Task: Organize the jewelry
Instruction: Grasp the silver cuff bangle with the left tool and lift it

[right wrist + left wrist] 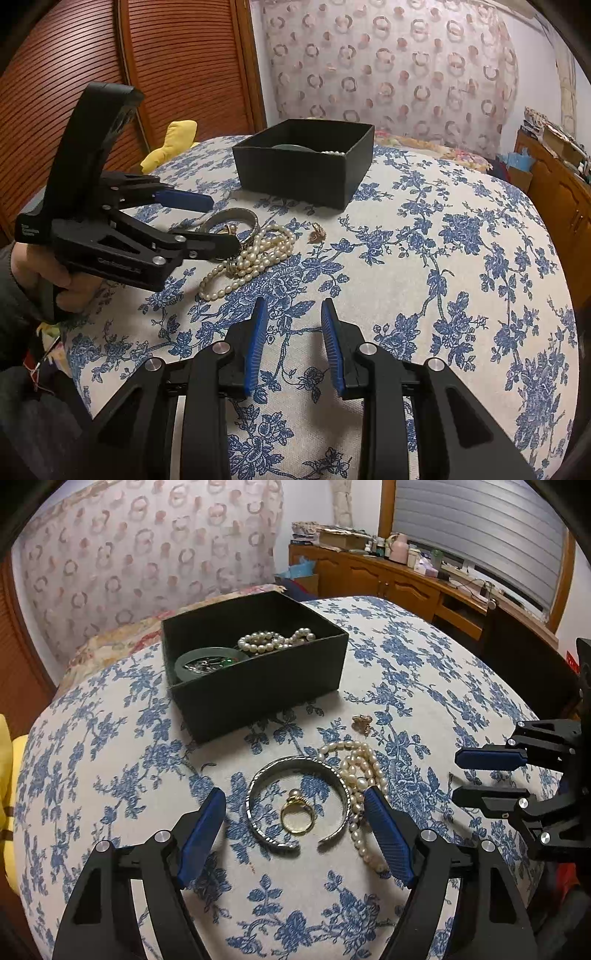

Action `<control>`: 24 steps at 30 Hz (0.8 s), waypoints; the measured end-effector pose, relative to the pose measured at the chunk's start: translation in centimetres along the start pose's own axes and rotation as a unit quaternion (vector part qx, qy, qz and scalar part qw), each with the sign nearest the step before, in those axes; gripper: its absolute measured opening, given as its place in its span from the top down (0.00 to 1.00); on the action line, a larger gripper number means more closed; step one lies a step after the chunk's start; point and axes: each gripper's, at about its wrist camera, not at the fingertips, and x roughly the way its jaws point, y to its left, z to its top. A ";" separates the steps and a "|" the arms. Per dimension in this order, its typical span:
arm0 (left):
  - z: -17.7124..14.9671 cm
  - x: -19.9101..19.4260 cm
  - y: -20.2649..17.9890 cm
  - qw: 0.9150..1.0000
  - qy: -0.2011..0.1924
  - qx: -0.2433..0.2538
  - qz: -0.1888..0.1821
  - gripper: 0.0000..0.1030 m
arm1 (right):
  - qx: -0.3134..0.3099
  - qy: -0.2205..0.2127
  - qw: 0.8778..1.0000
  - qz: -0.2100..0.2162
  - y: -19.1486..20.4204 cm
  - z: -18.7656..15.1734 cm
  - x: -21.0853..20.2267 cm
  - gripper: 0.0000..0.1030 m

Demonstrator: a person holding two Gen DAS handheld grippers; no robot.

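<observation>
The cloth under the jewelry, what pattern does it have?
The cloth is off-white with blue flowers and leaves; the left wrist view shows it best.

Little can be read here. In the right wrist view the left gripper [218,221] carries pale lettering in two places on its black body: a few small lines on the block near the handle, and one embossed word along the lower arm. Both are too blurred and small to make out. No other text, number or label is legible.
</observation>
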 end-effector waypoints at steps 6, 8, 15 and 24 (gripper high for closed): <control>0.1 0.5 0.1 1.000 0.007 -0.004 -0.002 0.44 | 0.000 0.000 1.000 0.001 0.1 0.0 0.0 0.68; -0.1 0.4 0.1 1.000 0.006 -0.003 0.001 0.44 | 0.000 0.000 1.000 0.001 0.0 0.0 0.0 0.68; -0.9 -1.1 1.1 1.000 -0.010 -0.026 0.008 0.44 | -0.019 0.006 1.000 0.008 0.7 0.6 0.4 0.68; -2.1 -4.4 2.4 0.997 -0.049 -0.060 0.013 0.44 | -0.057 0.015 0.997 0.058 3.8 2.5 1.6 0.74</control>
